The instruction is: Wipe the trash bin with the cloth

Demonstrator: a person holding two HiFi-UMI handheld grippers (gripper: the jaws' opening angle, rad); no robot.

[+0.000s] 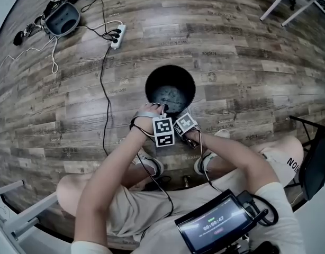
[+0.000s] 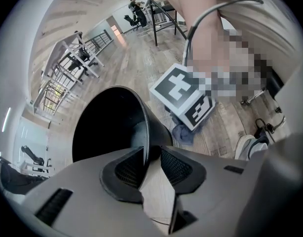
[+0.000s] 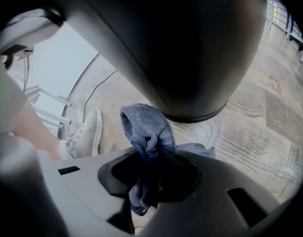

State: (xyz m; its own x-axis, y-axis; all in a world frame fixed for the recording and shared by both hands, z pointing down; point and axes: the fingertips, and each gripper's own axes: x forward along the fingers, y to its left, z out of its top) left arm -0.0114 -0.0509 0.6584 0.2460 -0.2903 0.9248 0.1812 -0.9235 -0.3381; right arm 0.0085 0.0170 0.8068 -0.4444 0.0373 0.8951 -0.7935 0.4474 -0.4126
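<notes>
The black round trash bin [image 1: 152, 78] stood on the wood-plank floor [image 1: 247, 62] between the seated person's white sneakers [image 3: 87, 130]. In the left gripper view it appeared tipped, though that may have been only the camera's angle.

The left hand-held gripper [image 2: 151, 152] had its jaws closed over the bin's near rim, one mesh pad inside the wall and one outside, so it seemed to be steadying the bin.

The right hand-held gripper [image 3: 151, 167] pinched a bunched blue-grey terry cloth [image 3: 146, 125], whose free fold stood up above the jaws. The cloth hung just beside the lower outer wall, near the base. Whether it was touching the plastic could not be told.

The step in hand looked like wiping the outside of the bin, low on the side facing the person.

The next move probably called for pressing the cloth fold flat against the curved wall and sweeping round it, while the left grip kept the light bin from sliding or turning.
</notes>
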